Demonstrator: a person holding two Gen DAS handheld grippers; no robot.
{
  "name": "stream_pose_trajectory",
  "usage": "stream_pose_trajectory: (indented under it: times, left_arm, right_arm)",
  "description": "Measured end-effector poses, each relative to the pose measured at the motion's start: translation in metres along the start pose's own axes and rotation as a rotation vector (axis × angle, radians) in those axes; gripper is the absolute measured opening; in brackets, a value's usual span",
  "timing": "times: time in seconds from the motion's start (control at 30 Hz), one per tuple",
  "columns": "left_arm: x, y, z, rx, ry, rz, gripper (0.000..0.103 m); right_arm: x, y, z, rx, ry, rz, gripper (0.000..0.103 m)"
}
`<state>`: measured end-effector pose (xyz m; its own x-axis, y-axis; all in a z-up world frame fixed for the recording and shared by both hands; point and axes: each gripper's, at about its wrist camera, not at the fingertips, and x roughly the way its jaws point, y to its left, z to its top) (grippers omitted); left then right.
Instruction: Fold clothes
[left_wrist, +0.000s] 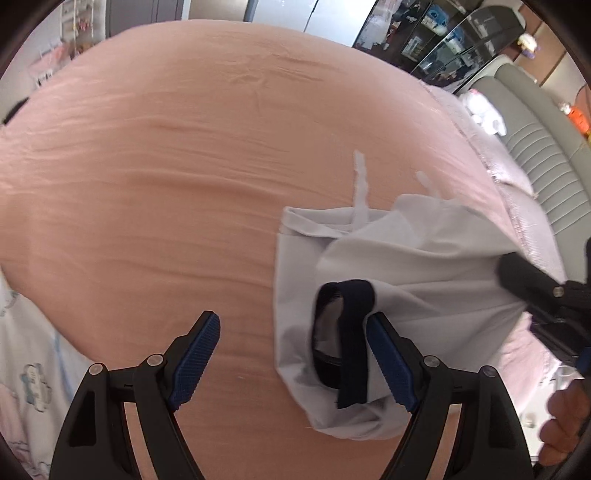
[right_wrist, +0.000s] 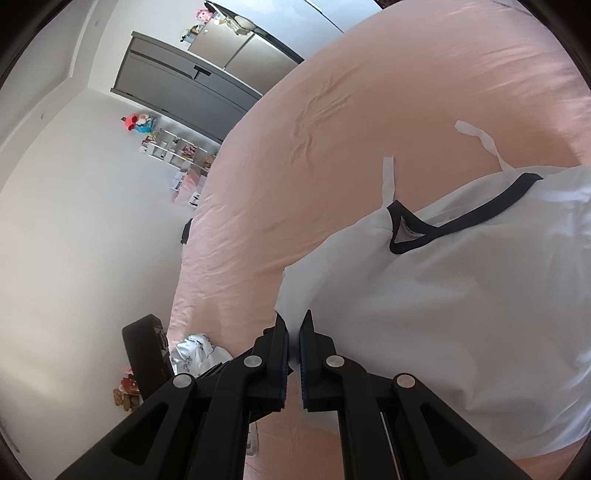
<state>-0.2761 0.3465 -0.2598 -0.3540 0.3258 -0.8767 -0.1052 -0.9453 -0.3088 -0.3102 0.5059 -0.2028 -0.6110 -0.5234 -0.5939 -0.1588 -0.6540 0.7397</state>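
A white garment (left_wrist: 417, 266) with dark navy trim (left_wrist: 351, 332) and thin white straps (left_wrist: 361, 184) lies partly lifted on a peach-pink bed sheet (left_wrist: 166, 184). My left gripper (left_wrist: 295, 339) is open, its right finger (left_wrist: 391, 365) touching the navy trim and the white cloth. My right gripper (right_wrist: 293, 332) is shut on an edge of the white garment (right_wrist: 443, 295), holding it up over the bed; it shows at the right in the left wrist view (left_wrist: 532, 288). The navy neckline (right_wrist: 410, 236) faces the right wrist view.
A grey padded headboard (left_wrist: 546, 158) and a lilac blanket (left_wrist: 498, 177) lie at the right. Dark shelves (left_wrist: 443, 40) stand behind. Patterned white cloth (left_wrist: 26, 369) lies at the lower left. Grey wardrobes (right_wrist: 192, 85), a white shelf unit (right_wrist: 177, 151) and a black case (right_wrist: 147, 354) stand beside the bed.
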Motion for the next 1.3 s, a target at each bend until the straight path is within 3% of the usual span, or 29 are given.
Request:
stream_pose_trajectory:
  times: [0.07,0.27,0.47,0.53,0.77,0.87,0.97,1.17,1.3]
  left_arm:
    - [0.007,-0.001,-0.001,0.004,0.019,0.031,0.081]
    - [0.022,-0.02,-0.001,0.009,0.047,-0.04,0.082]
    - [0.021,-0.041,0.015,0.045,0.012,-0.207,0.081]
    - [0.018,-0.046,0.016,0.074,-0.011,-0.217,0.082]
    - [0.046,-0.008,-0.007,-0.046,0.123,-0.118,0.081]
    - [0.042,-0.002,-0.016,-0.011,0.11,-0.126,0.081]
    - [0.035,-0.001,-0.018,0.006,0.122,-0.072,0.081]
    - [0.02,0.013,-0.024,0.0,0.12,0.14,0.081]
    - [0.002,0.03,-0.035,-0.052,0.132,0.204,0.081]
  right_arm:
    - [-0.001,0.002,-0.002,-0.004,-0.001,0.009,0.003]
    - [-0.001,0.016,-0.008,-0.044,0.012,0.049,0.003]
    - [-0.011,0.026,-0.008,-0.083,-0.013,0.08,0.003]
    - [-0.014,0.026,-0.006,-0.084,-0.019,0.083,0.003]
    - [0.001,0.008,-0.003,-0.036,0.011,0.071,0.003]
    - [0.013,0.007,-0.001,-0.033,0.018,0.068,0.003]
    - [0.023,0.017,0.001,-0.082,0.026,0.036,0.004]
    - [0.056,0.016,0.008,-0.086,0.063,0.002,0.004]
    - [0.084,0.0,0.006,-0.066,0.104,-0.061,0.004]
